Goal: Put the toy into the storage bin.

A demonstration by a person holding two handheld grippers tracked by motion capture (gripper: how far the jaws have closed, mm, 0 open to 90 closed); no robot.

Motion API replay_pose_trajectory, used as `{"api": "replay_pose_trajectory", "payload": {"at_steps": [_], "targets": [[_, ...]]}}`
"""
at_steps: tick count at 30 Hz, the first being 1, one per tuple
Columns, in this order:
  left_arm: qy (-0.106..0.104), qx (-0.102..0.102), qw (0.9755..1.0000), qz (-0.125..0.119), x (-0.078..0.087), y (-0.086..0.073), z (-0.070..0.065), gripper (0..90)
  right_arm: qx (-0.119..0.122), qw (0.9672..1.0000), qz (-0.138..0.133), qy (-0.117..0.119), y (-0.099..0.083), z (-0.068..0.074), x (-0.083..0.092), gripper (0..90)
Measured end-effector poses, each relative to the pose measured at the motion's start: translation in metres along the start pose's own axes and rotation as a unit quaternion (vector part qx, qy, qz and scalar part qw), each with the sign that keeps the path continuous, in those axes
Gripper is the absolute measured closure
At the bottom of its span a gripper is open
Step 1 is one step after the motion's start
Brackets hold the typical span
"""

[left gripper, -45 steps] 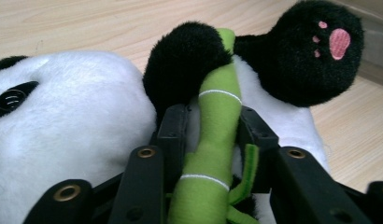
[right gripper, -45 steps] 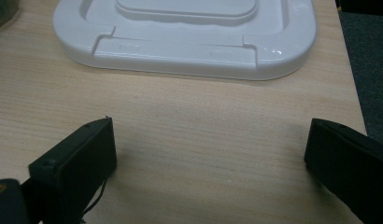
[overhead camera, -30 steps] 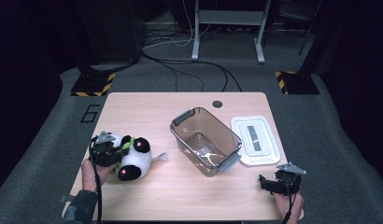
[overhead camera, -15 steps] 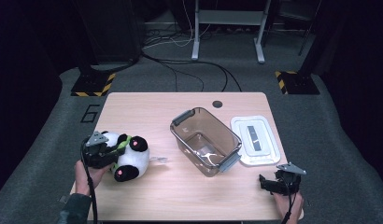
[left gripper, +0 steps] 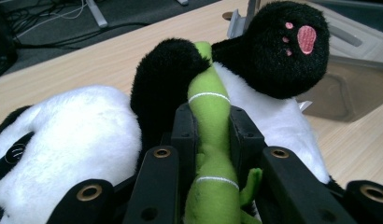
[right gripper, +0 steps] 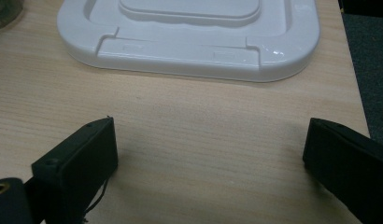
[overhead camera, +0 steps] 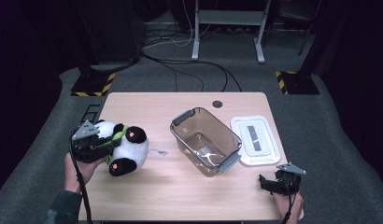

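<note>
From above I see a pale wooden table (overhead camera: 189, 196). A clear brown bin (overhead camera: 206, 140) sits at its centre, with a white lid (overhead camera: 255, 139) lying flat just to its right. At the table's left edge is the plush panda (overhead camera: 126, 148), pressed against my left gripper (left gripper: 213, 130), whose jaws are clamped on the green bamboo stalk (left gripper: 210, 100) on its belly. My right gripper (right gripper: 208, 154) rests near the lid, jaws spread wide, nothing between them.
</note>
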State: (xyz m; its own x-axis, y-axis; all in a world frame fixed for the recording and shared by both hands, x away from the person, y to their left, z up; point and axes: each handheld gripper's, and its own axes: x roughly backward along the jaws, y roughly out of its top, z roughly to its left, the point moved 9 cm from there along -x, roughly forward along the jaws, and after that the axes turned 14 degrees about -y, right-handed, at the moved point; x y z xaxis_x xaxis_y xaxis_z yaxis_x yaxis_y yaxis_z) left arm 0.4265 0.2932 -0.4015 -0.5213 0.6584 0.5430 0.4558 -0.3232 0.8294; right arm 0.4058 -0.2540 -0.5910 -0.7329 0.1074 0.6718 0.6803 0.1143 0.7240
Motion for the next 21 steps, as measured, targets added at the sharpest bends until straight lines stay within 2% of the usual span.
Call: {"api": "replay_pose_trajectory", "payload": {"at_steps": [11,13,21], "targets": [[-0.012,-0.023,0.9997,-0.005,0.003,0.033,-0.009,75.4,0.000,1.0000,0.000,0.000,0.000,0.000,0.000,2.5],[-0.015,-0.032,0.9994,-0.006,0.002,0.042,-0.014,75.4,0.000,1.0000,0.000,0.000,0.000,0.000,0.000,2.5],[-0.026,-0.049,0.9984,-0.013,0.001,0.064,-0.023,75.4,-0.001,1.0000,0.000,0.000,0.000,0.000,0.000,2.5]]}}
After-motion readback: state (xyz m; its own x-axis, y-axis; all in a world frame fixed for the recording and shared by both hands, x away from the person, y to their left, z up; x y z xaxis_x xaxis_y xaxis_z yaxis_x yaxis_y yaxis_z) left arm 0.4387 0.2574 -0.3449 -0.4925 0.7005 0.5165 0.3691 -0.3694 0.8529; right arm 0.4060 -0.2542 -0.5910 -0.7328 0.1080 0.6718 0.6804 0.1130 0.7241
